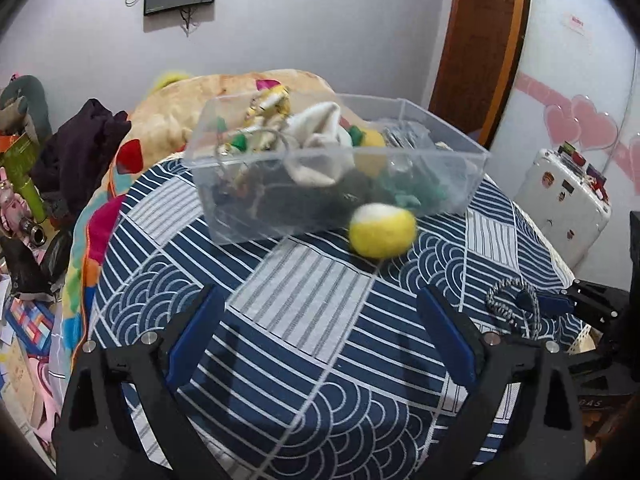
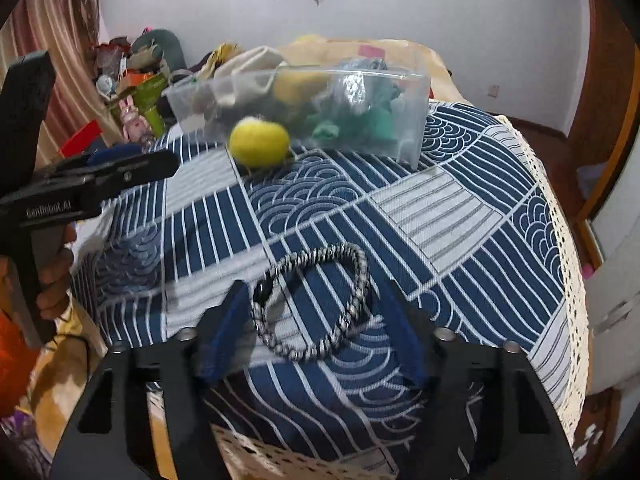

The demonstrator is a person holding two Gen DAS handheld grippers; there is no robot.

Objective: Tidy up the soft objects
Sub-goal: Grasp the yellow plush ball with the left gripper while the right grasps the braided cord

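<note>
A clear plastic box [image 1: 440,168] [image 2: 412,120] stands at the far side of the round table and holds soft things: a white cloth [image 1: 320,136], green pieces, a yellow ball. A yellow-and-white felt ball [image 1: 382,234] [image 2: 259,141] lies on the cloth just in front of the box. A black-and-white braided cord loop [image 2: 320,304] [image 1: 508,300] lies between the fingers of my right gripper [image 2: 316,320], which is open around it. My left gripper [image 1: 320,320] is open and empty, short of the ball; it shows at the left of the right wrist view [image 2: 120,164].
The table has a blue-and-white patterned cloth [image 1: 304,312] with a lace edge [image 2: 560,240]. A bed with a beige blanket [image 1: 180,112] and clutter lies behind and left. A white case [image 1: 568,200] stands at the right.
</note>
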